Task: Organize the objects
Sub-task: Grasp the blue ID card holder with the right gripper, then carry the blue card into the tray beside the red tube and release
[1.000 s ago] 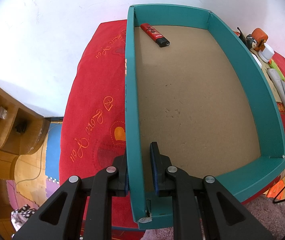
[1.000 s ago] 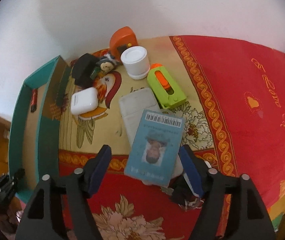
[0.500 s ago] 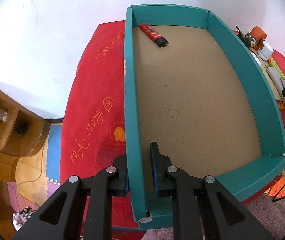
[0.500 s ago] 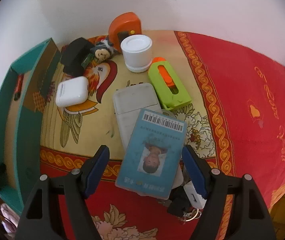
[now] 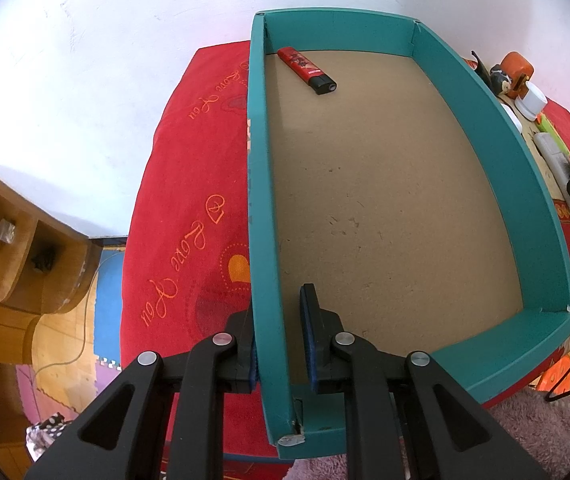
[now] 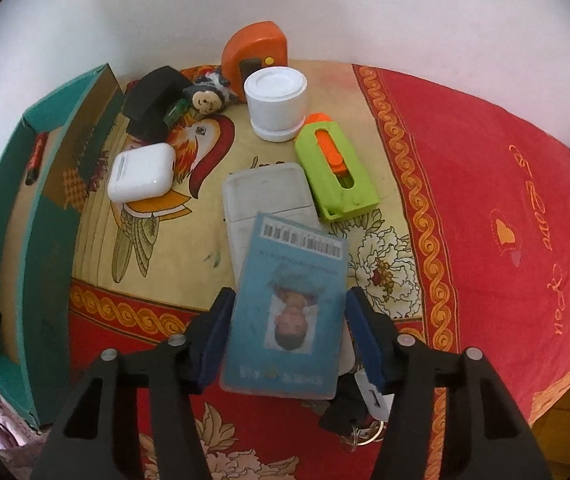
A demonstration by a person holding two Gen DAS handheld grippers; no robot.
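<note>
Your left gripper (image 5: 279,344) is clamping the teal box's (image 5: 263,200) side wall near its 6 o'clock corner. A red lighter (image 5: 307,70) is lying inside the box, up at 11 o'clock. Your right gripper (image 6: 289,340) is closing its jaws around the blue ID card (image 6: 291,304), which is sitting between them; they're probably not quite pressing it yet, hard to tell. The card is overlapping a white case (image 6: 263,196), with a green cutter (image 6: 335,172) at 1 o'clock.
</note>
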